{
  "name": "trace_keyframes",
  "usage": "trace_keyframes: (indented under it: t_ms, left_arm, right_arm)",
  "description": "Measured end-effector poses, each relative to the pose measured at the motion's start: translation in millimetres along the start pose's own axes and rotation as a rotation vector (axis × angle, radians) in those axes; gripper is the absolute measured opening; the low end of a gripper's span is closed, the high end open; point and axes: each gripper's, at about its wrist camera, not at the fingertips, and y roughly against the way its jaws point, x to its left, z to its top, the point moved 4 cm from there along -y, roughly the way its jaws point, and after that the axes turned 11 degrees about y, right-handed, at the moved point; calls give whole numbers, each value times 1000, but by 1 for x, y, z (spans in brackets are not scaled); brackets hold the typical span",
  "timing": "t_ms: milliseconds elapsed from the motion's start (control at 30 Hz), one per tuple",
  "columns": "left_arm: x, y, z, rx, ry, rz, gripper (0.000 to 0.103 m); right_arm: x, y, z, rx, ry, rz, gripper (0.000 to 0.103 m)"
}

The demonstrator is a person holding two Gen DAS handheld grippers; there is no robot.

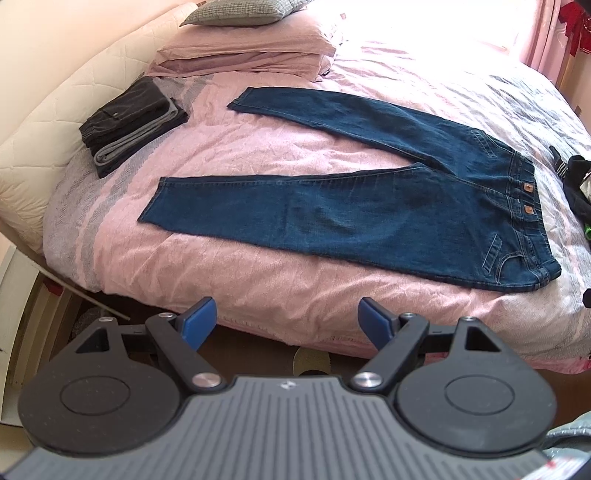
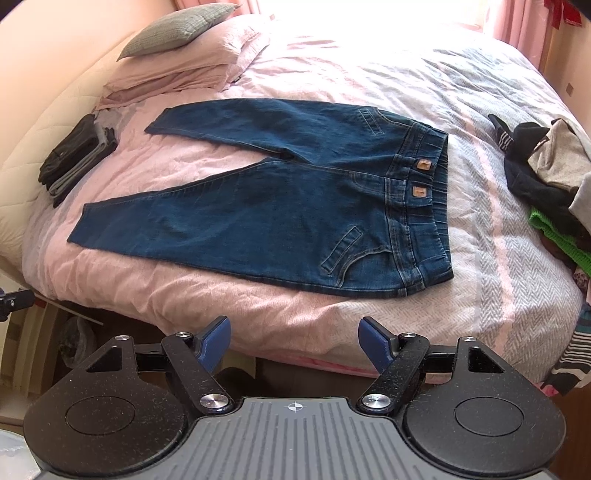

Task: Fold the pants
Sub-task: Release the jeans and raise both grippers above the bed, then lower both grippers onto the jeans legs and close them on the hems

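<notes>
At far left, a stack of folded dark and grey garments (image 1: 133,123) sits on the pink quilted bedcover (image 1: 229,258), close to the padded cream headboard (image 1: 48,122). Behind it, at the head of the bed, lie flat pink pillows (image 1: 243,51) with a grey woven cushion (image 1: 236,13) on top.

The dark blue denim jeans (image 1: 388,192) lie flat and unfolded across the middle of the bedcover. Both legs run leftward toward the folded stack, spread apart in a V, hems separate. The waistband lies to the right, with two copper-coloured buttons (image 2: 421,177) facing up. No part of the jeans is touched by either tool.

At right, a loose heap of mixed clothing (image 2: 550,173) in black, beige and green rests on the bedcover, apart from the waistband.

The left gripper (image 1: 287,325), with blue-padded fingers, hangs over the near edge of the bed, jaws wide, nothing between them. The right gripper (image 2: 294,345) is held likewise off the near edge, below the jeans' seat, jaws wide and empty.
</notes>
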Motion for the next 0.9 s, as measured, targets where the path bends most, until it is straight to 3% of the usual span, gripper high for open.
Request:
trace_keyframes:
  t_ms: [200,400,667,800,900]
  left_arm:
    - [-8,-26,31,-10,-31,-47,82]
    - [-9,-69,86,-11,-68,-100,82]
    - [-20,-123,173,-35,-218,-243,82]
    - [-24,-154,208,-31,-299,-313,83]
    - [-31,-181,227,-16,-341,-324,83]
  right_arm:
    - [-11,-20,22,14,-51,-12,73]
    - [-14,-45,60,20,-114,-36,73]
    - [-19,-70,112,-23,-230,-105,73]
    - [-28,-91,120,27,-321,-142,73]
    - [-35,-105,119,42,-379,-163,72]
